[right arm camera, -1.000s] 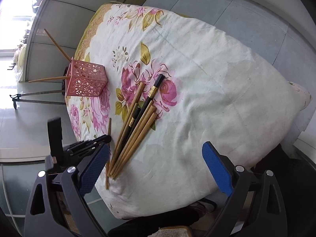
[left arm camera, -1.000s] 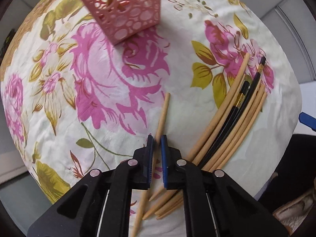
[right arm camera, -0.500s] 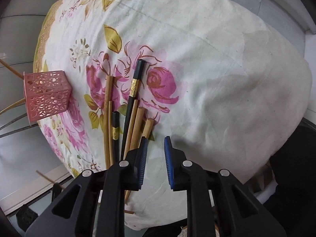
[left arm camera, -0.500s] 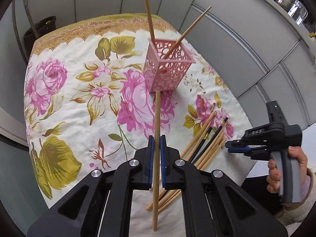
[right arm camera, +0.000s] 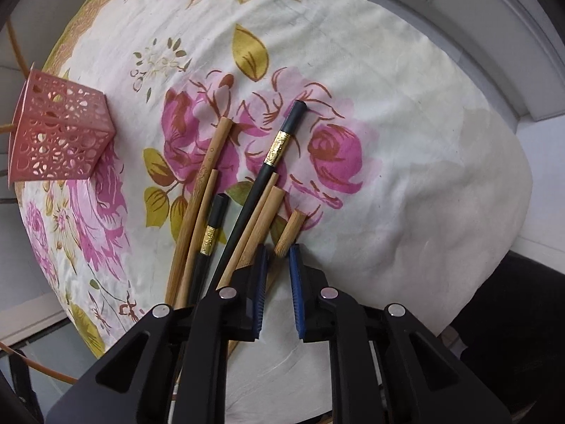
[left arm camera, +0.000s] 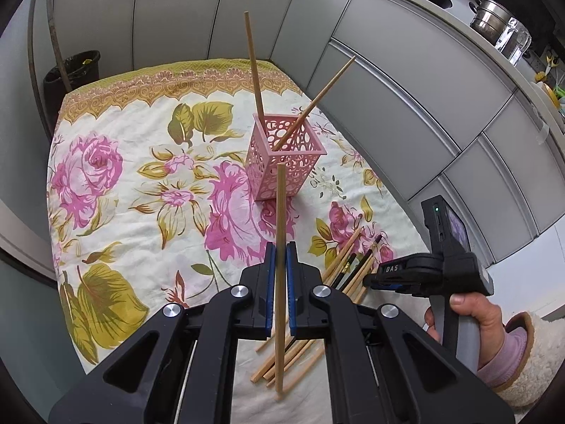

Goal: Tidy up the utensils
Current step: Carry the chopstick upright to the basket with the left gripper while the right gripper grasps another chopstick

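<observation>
My left gripper [left arm camera: 279,247] is shut on a light wooden chopstick [left arm camera: 280,205], held off the floral cloth and pointing toward the pink perforated holder [left arm camera: 286,166]. Two wooden chopsticks [left arm camera: 254,70] lean inside that holder. A pile of wooden and black gold-banded chopsticks [right arm camera: 226,212] lies near the cloth's front edge. My right gripper [right arm camera: 277,251] points steeply down over the pile's right side, jaws closing. The rightmost wooden chopstick [right arm camera: 289,229] runs between them by the left pad, with a gap to the right pad. In the left wrist view the right gripper [left arm camera: 374,281] hovers at the pile [left arm camera: 349,265].
The pink holder [right arm camera: 60,137] stands at the left of the right wrist view. Grey cabinet doors [left arm camera: 406,123] run behind and right of the table. A black bin [left arm camera: 76,67] stands at the far left. A person's hand [left arm camera: 473,314] grips the right gripper's handle.
The left gripper lifted the chopstick off the cloth and tipped upward, bringing the holder into view. The right gripper's jaws went from wide to narrow and dropped onto the pile.
</observation>
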Tool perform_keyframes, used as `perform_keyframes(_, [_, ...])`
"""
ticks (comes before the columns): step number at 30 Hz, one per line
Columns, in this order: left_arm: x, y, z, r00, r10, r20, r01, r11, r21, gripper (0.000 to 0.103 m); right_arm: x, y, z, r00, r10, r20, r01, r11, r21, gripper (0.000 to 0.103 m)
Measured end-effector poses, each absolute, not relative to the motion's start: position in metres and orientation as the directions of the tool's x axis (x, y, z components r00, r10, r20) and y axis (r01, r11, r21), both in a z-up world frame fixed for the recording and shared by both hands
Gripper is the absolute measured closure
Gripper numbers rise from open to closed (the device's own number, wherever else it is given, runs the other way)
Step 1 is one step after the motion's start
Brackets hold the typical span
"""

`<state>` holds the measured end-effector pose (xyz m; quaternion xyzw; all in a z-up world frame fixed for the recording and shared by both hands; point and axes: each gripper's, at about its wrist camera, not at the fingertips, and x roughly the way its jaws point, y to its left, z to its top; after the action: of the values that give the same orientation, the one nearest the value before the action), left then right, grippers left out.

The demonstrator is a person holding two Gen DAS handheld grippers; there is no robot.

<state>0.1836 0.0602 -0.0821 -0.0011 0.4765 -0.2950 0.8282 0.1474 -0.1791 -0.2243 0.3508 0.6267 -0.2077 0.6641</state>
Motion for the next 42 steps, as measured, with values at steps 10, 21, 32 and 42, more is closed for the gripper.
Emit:
perform_keyframes(10, [0.147,0.051,-0.049,0.528,-0.491,-0.693,0.458,0.852,-0.255,0.098,0.101,-0.158,-0.164,0.461,0.043,-0.886,0.443,0.854,0.272,0.096])
perform_keyframes(21, [0.109,0.016,-0.008,0.64,-0.469,-0.609,0.454,0.87,-0.192,0.098,0.069,-0.164,-0.019,0.764,-0.045,-0.644,0.242,0.945,0.221,0.096])
perform_keyframes(32, [0.127,-0.008,0.041,0.705,-0.426,-0.567,0.433,0.892,-0.131,0.098,0.078,-0.185,0.058,0.858,-0.033,-0.513,0.175,0.957,0.231,0.096])
perform_keyframes(42, [0.176,-0.025,0.078,0.792,-0.356,-0.495,0.351,0.93,-0.108,0.098,0.125,-0.191,0.099,0.901,-0.038,-0.432,0.141,0.968,0.209,0.096])
